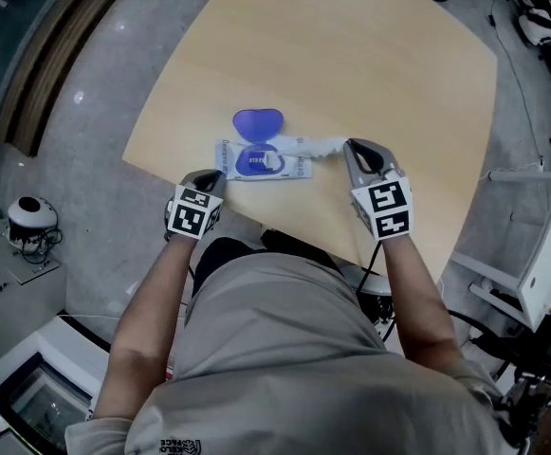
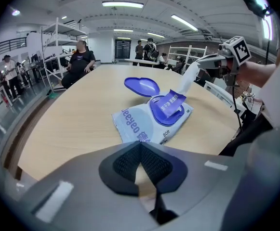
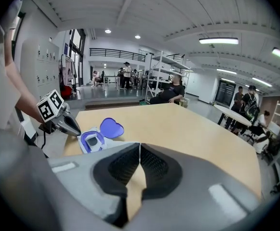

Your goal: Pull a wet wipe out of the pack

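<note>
We pinch wet wipe [image 1: 321, 146] in right gripper [image 1: 353, 147], just right of pack [image 1: 289, 168]; wipe runs from pack's opening. Pack flat on table [image 1: 351, 55], lid [image 1: 258, 121] open. Our left gripper [image 1: 211, 178] just left of pack, jaws together, empty.

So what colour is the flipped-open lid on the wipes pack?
Purple-blue. The lid shows best in the left gripper view.

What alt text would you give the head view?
A person's right tool pinches a white wet wipe stretched out of an open purple-lidded pack on a wooden table; the left tool sits by the pack's other end.
</note>
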A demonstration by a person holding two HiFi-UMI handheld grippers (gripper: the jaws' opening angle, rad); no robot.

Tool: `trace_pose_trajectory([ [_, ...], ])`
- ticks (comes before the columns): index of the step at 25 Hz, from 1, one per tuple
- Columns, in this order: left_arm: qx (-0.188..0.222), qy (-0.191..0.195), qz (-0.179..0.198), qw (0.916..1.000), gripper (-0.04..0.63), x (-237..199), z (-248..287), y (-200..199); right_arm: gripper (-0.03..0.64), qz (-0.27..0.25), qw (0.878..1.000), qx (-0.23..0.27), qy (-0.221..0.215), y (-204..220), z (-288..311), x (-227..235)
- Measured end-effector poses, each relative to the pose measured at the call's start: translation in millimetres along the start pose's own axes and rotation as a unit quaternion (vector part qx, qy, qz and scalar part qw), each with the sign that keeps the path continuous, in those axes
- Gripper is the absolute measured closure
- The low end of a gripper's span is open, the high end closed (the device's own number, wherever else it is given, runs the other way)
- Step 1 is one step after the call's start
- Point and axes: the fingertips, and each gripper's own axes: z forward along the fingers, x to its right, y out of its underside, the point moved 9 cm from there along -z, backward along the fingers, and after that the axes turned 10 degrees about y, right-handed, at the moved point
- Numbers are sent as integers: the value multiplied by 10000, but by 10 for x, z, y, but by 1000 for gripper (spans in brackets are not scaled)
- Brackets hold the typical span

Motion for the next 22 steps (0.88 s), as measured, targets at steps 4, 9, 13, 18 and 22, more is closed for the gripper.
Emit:
trace_pose_trajectory([
  [4, 296, -16, 121, 9995, 589, 51, -174, -10, 609, -26, 9996, 181, 209, -97, -251, -36],
  [9, 798, -4, 308, 9963, 589, 233, -545, 13, 609, -23, 9982, 464, 384, -223, -634, -174],
  [13, 1267, 71, 596, 9901, 589, 512, -984, 90, 609, -21, 9965, 656, 518, -268, -1027, -385],
  [18, 1903, 451, 697, 9782, 589, 979, -1752, 311, 609, 108, 9954, 758, 580, -227, -1621, -817],
  [22, 2259, 686, 823, 9682, 589, 1342, -2374, 570, 609, 248, 9948, 861, 485, -175, -2132, -1263],
])
